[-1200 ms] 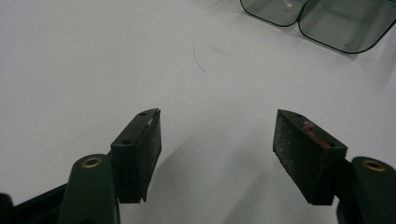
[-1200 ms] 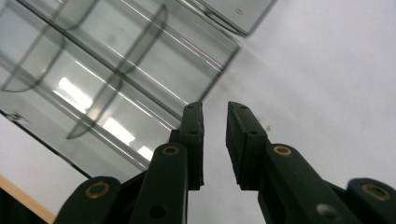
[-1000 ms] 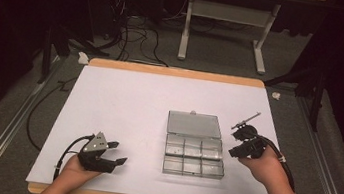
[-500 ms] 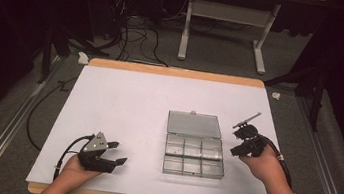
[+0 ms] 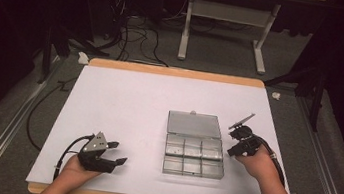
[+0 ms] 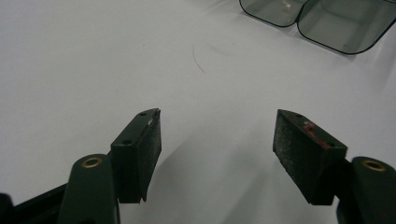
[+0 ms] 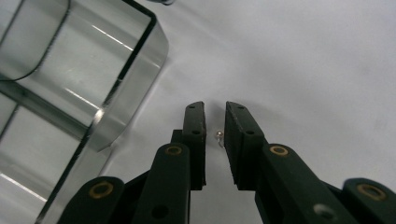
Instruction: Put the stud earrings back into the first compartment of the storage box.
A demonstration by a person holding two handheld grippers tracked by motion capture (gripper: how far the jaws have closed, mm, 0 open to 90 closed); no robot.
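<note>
The right claw (image 7: 215, 122), jaws narrowly apart and closing around a tiny, light, slippery metal bead (image 7: 218, 135) on the bench (image 5: 124, 101) right of the clear box (image 5: 194, 150), should pinch it centrally; the left claw (image 6: 217, 140) rests wide apart.

Bench (image 5: 124, 96): white top, matt, smooth like paper or laminate; pale wood edge strip front and back.

Compartment box (image 5: 195, 153): clear grey-tinted plastic, glossy, bright streak reflections on the walls; dividers the same plastic, lid too.

Right tool (image 7: 215, 122): black plastic arms, matt, slightly grainy; brass-coloured rivets at the pivots.

Between its pads a tiny earring (image 7: 218, 136): thin wire hook with a shiny metal bead, polished.

Left tool (image 6: 217, 140): same matt black plastic; pads (image 6: 299, 158) look rubbery, rough, speckled with dust, a red smear on one edge. Grey flat plate on top, dull metal or plastic, can't tell.

Floor: dark grey carpet, coarse.
</note>
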